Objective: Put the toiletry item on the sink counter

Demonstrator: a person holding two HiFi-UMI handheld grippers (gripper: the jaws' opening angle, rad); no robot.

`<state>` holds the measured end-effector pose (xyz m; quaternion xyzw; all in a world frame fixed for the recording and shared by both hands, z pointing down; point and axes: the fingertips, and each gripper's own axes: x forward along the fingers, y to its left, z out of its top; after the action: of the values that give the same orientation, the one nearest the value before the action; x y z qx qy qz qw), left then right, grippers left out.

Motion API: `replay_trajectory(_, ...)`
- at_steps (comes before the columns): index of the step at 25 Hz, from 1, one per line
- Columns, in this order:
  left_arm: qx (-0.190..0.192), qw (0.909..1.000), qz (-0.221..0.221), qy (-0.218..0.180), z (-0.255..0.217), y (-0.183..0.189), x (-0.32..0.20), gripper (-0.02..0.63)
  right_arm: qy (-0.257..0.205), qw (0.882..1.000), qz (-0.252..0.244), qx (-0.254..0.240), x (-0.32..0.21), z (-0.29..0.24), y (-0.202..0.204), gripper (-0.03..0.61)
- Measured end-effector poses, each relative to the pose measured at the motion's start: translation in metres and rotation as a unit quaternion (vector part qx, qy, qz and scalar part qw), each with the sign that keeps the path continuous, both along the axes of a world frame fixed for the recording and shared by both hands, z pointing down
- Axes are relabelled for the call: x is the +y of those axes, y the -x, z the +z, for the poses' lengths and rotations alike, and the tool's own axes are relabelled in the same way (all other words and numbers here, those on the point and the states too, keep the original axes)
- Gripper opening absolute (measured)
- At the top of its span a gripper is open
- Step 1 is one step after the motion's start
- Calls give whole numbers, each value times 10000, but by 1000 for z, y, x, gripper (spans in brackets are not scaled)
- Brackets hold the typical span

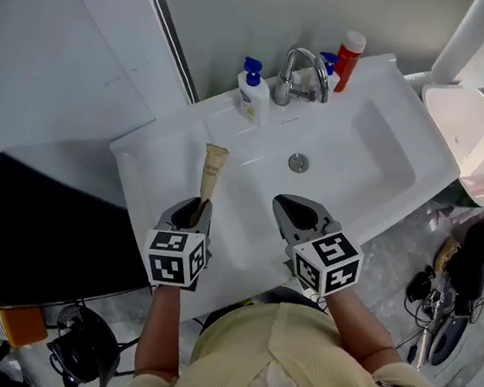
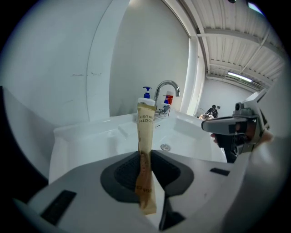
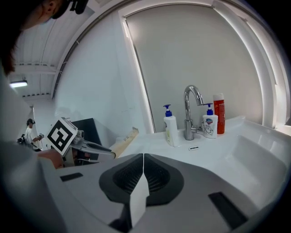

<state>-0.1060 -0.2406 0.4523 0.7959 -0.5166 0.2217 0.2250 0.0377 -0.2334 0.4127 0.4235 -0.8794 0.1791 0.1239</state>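
The toiletry item is a slim tan toothbrush packet, printed at its far end. My left gripper is shut on its near end and holds it over the left front of the white sink counter. In the left gripper view the packet stands upright between the dark pads, with its lower end poking out below. My right gripper hovers over the basin's front rim, shut with nothing in it. In its own view the right gripper shows closed jaws, and the packet sits to the left.
A chrome faucet stands at the back of the basin, with a white pump bottle to its left. A smaller bottle and a red bottle are to its right. A black box sits left of the sink. A white fixture is at the right.
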Motion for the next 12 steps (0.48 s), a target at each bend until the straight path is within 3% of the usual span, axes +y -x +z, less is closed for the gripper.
replay_trajectory(12,-337,9990,-204,204,16,13,-45,104,178,9990,-398,-32,-27,14,5,29)
